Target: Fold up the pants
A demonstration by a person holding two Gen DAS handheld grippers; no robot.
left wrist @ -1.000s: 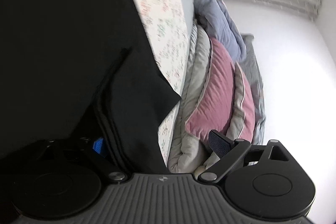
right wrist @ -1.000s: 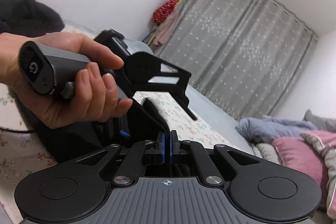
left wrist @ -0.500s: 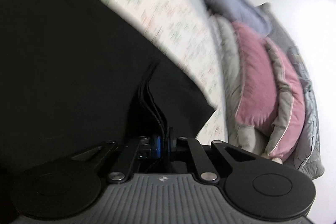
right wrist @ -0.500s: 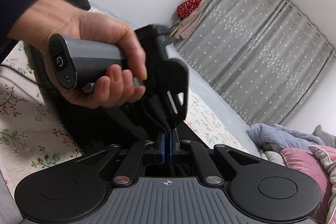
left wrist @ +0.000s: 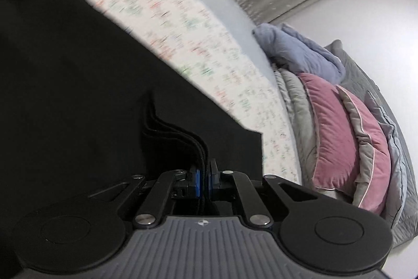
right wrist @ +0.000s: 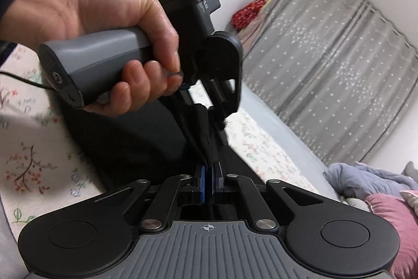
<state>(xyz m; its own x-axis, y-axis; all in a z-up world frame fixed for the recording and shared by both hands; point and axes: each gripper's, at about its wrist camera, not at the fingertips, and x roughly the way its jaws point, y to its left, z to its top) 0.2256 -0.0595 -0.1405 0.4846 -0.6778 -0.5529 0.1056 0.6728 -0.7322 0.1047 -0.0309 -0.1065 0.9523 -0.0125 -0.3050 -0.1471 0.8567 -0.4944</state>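
Your left hand-held gripper [left wrist: 203, 178] is clamped on a stacked black edge of the pants [left wrist: 78, 101]; several layers run between its blue pads, and its jaws sit almost together around them. How far the cloth reaches behind the pads you cannot see. Your right hand-held gripper [right wrist: 208, 182] pinches another black fold just as tightly, with the fabric rising from it toward the left one. In the right wrist view your hand [right wrist: 104, 25] wraps the grey handle and hides much of that tool; its fingertips are lost against the dark cloth.

The pants spread over the floral bedsheet [left wrist: 183, 38], which is blurred in the left view, and their far end is cut off at the frame's edge. Beyond lie a pink pillow [left wrist: 331, 127], a blue blanket [left wrist: 295, 51] and a grey curtain [right wrist: 339, 64].
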